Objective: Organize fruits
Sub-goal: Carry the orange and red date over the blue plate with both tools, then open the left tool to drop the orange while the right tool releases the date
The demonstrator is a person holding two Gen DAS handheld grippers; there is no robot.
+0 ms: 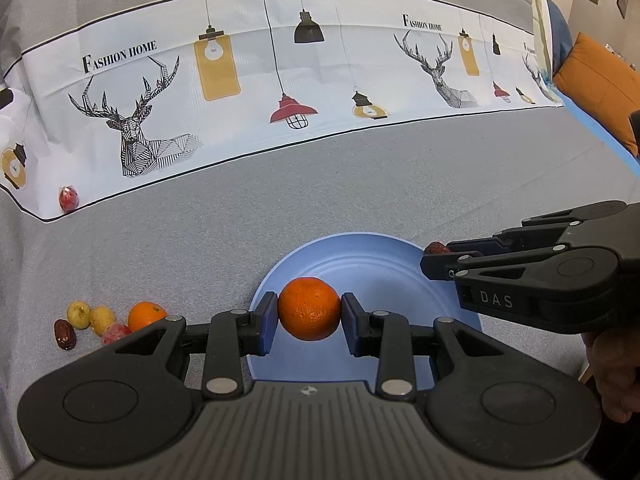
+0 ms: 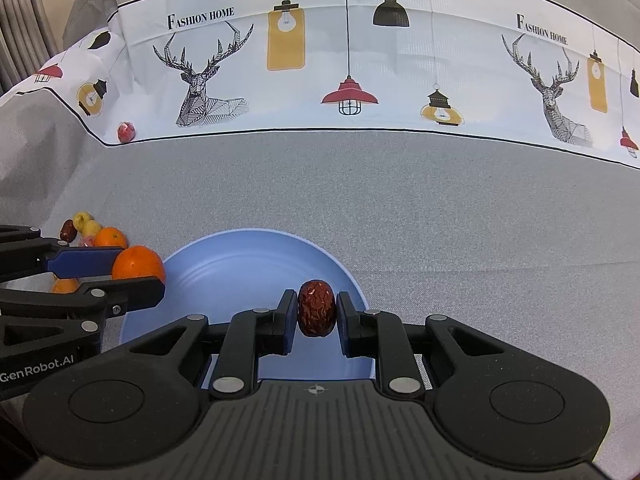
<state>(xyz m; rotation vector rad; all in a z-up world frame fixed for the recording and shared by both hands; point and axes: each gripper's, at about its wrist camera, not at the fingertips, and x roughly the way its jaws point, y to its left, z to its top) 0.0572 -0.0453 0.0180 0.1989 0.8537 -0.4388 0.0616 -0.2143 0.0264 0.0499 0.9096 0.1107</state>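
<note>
1. Blue-padded jaws of the left gripper [image 1: 309,312] are partly closed, clamped on both sides of an orange [image 1: 309,308]. The tool points forward and level, holding the fruit above the near left part of the blue plate [image 1: 384,264].
2. The right gripper [image 2: 317,312] is closed to a narrower gap on a wrinkled red date [image 2: 316,307], which stands upright between the pads over the plate's near right portion. In the left wrist view this tool reaches in from the right, turned on its side.
3. Left of the plate, on the grey cloth [image 1: 360,184], lies a cluster: a second orange [image 1: 146,315], two yellow fruits [image 1: 89,315], another date [image 1: 65,334] and a red wrapped fruit [image 1: 115,333].
4. Farthest back, a lone red wrapped fruit [image 1: 68,199] sits at the edge of the printed white band [image 1: 248,80].
</note>
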